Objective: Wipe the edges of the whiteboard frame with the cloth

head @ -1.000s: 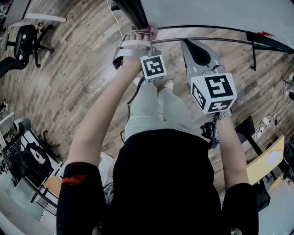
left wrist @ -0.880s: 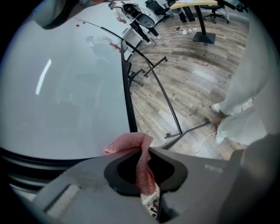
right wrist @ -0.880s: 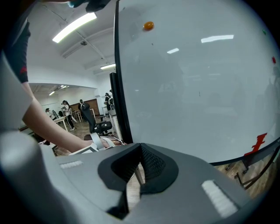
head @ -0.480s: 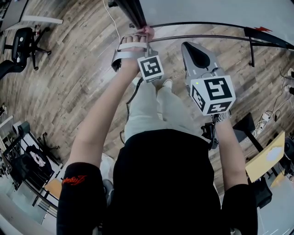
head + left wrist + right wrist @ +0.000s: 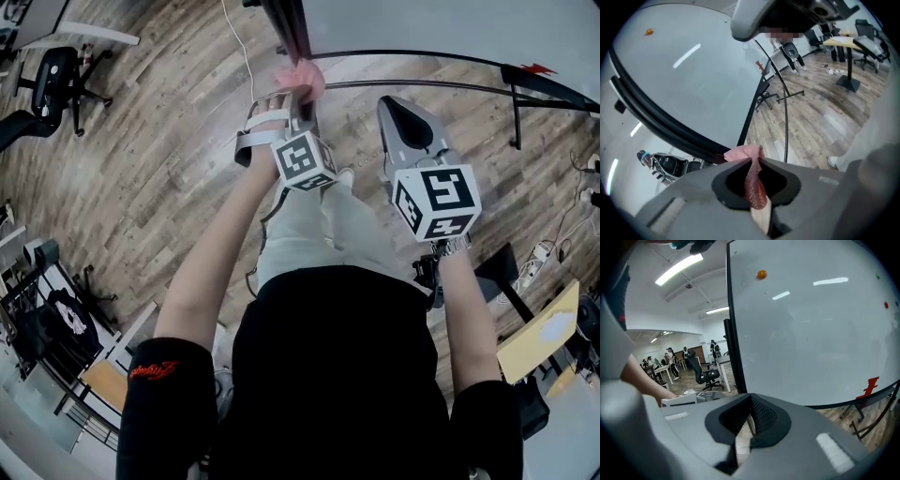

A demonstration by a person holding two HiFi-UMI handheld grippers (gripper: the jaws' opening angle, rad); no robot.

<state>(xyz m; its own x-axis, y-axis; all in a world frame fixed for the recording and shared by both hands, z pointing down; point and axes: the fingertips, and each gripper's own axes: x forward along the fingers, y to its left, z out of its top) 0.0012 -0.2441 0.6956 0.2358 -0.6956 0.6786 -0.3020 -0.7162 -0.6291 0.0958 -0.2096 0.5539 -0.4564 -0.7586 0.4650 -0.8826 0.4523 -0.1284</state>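
The left hand-held gripper [image 5: 757,161] pinches the pink cloth [image 5: 740,153], which touches the dark whiteboard frame [image 5: 665,123] at its lower left corner. To the right, the right hand-held gripper [image 5: 750,401] has its jaws pressed together, empty.

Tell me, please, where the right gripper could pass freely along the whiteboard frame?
The frame's bottom edge runs bare from the right gripper rightward to the red mark. The lower-left corner is crowded: the left gripper holds the pink cloth there.
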